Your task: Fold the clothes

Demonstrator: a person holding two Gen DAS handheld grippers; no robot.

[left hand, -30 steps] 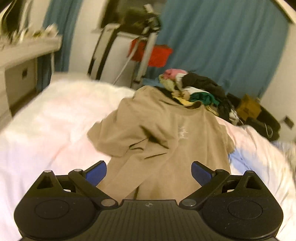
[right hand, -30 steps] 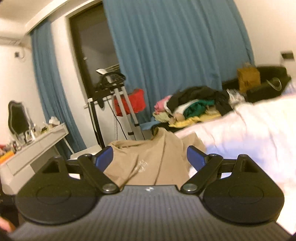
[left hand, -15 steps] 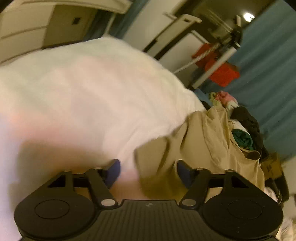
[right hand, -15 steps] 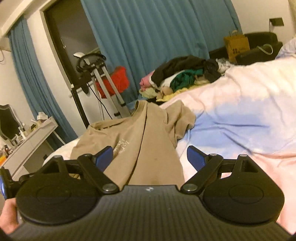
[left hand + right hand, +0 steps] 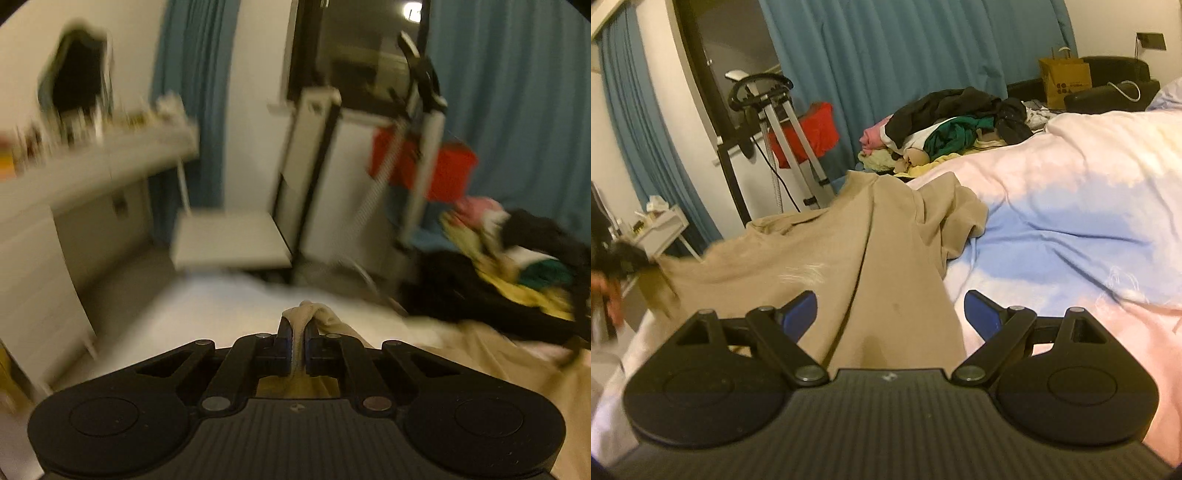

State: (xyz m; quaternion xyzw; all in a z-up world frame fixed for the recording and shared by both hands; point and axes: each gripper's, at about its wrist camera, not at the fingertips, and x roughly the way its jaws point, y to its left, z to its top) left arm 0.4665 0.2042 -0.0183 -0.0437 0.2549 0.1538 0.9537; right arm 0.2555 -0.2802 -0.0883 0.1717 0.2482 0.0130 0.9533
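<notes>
The left gripper (image 5: pixel 295 341) is closing, pinching a fold of the tan shirt (image 5: pixel 820 258); the right gripper (image 5: pixel 890 314) hangs spread above it.

Curtains (image 5: pixel 905 55): blue, hanging behind the bed.
Duvet (image 5: pixel 1071 206): white, pink and blue, rumpled on the bed.
Exercise bike (image 5: pixel 775 122): by the dark window, red cloth (image 5: pixel 812 133) draped over it.
Paper bag (image 5: pixel 1065 79): brown, upright at the far side.
Dresser (image 5: pixel 92 173): white, cluttered top, blurred.
Mirror (image 5: pixel 75 79): dark, above the dresser.
</notes>
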